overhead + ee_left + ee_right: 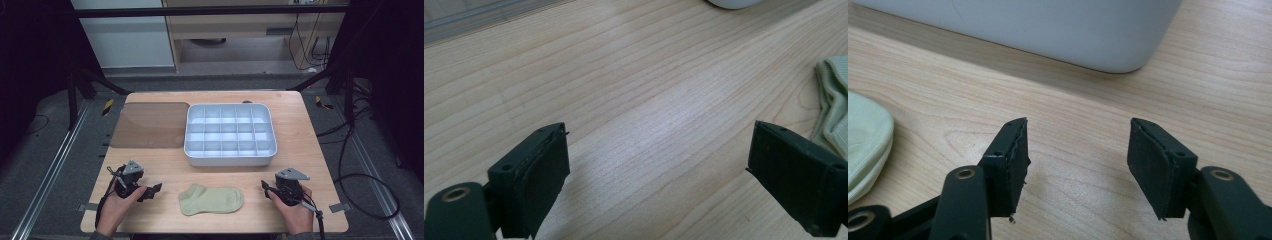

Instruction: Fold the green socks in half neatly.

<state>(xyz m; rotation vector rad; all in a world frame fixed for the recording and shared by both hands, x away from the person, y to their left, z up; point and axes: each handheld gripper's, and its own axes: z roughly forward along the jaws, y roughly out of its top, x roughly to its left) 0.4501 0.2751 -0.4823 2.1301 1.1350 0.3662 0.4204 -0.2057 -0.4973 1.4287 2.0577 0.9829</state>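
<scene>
Sock (pixel 211 199) is laid flat near the table's (pixel 300 150) front edge, between left gripper (pixel 156 188) and right gripper (pixel 263 186), both held with jaws apart and empty. If pinched too shallowly, the thin fabric could be missed or dragged, and bunched.

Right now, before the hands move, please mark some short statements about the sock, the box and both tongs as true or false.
1. The sock lies flat on the table between the two tongs. True.
2. The left tongs are closed on the sock. False: they stand open with only bare wood between them.
3. The divided white box holds several socks. False: its compartments look empty.
4. The right tongs hold nothing. True.
5. A brown translucent lid lies left of the box. True.
</scene>
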